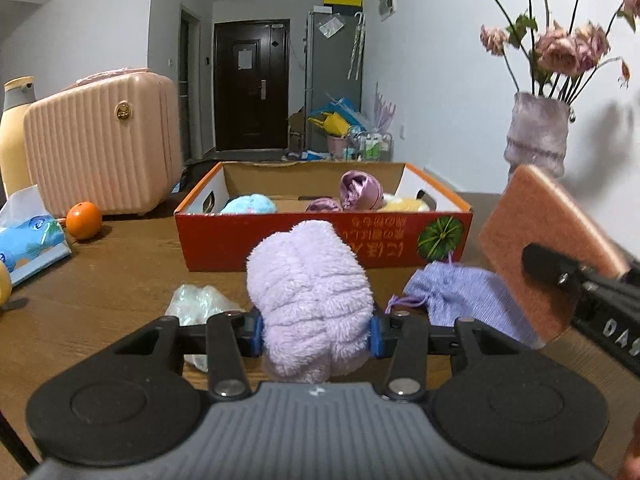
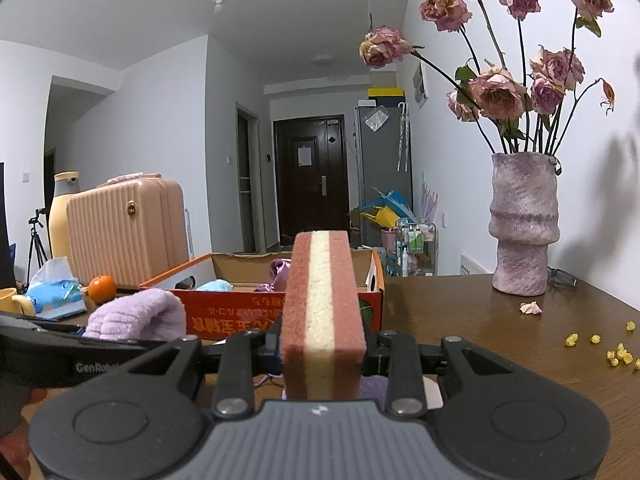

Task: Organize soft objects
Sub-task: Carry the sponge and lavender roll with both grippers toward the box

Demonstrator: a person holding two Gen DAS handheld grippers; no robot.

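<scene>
Far to the left of the left gripper [image 1: 316, 334], on the wooden table [image 1: 120, 280], lie a blue tissue pack [image 1: 28, 240] and an orange [image 1: 83, 220], with a ribbed pink case [image 1: 104, 144] behind them. Just left of its left finger sits a crumpled clear plastic wrap [image 1: 196, 304]. The left gripper is pinched on a fluffy lilac cloth [image 1: 310, 300], its blue pads pressing both sides. Straight ahead of it stands the red cardboard box [image 1: 320, 240], holding a light blue plush [image 1: 250, 204], a pink satin piece [image 1: 358, 190] and a yellow plush [image 1: 404, 204]. Just right of the left gripper lies a purple drawstring pouch [image 1: 460, 300]. Further right, the right gripper [image 2: 323, 354] is clamped on a pink-and-cream sponge [image 2: 322, 312], held on edge and off the table. Well to its right stands a vase [image 2: 522, 224] of dried roses [image 2: 500, 92], with yellow crumbs [image 2: 618, 354] on the table.
</scene>
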